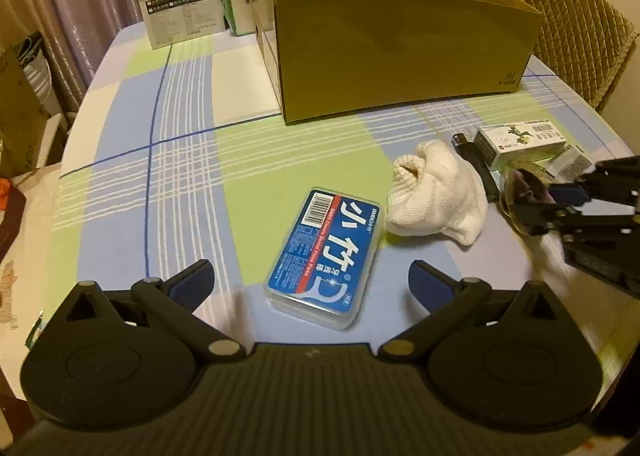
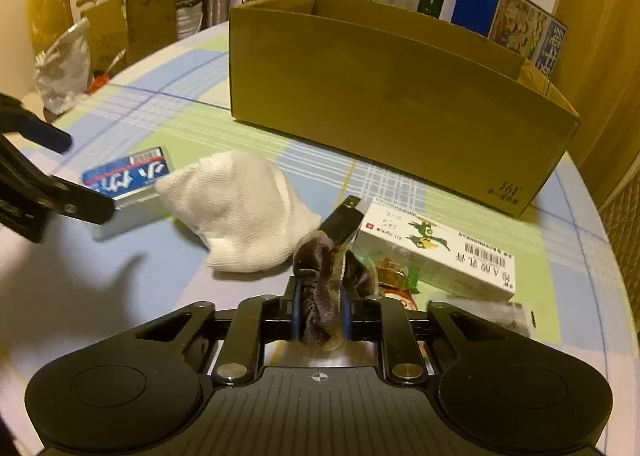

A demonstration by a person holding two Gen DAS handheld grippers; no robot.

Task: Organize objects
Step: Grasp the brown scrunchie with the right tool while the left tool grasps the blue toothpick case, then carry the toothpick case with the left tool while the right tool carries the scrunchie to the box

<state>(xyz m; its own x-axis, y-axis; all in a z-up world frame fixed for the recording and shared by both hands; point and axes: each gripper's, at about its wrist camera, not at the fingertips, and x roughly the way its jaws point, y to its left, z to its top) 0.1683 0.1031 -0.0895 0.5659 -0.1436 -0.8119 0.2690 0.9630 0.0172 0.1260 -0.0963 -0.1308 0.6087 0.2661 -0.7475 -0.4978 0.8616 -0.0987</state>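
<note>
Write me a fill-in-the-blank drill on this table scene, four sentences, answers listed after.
1. The right gripper is shut on a dark ____ scrunchie.
2. The left gripper is ____, its fingers either side of the blue floss pick case.
3. The crumpled sock is ____ in colour.
4. The large box behind the items is made of ____.

Answers: velvet; open; white; cardboard

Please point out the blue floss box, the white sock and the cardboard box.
blue floss box [image 1: 326, 252]: left wrist view, on its blue label.
white sock [image 2: 240, 208]: right wrist view, middle of the fabric.
cardboard box [image 1: 400, 56]: left wrist view, its front wall.
</note>
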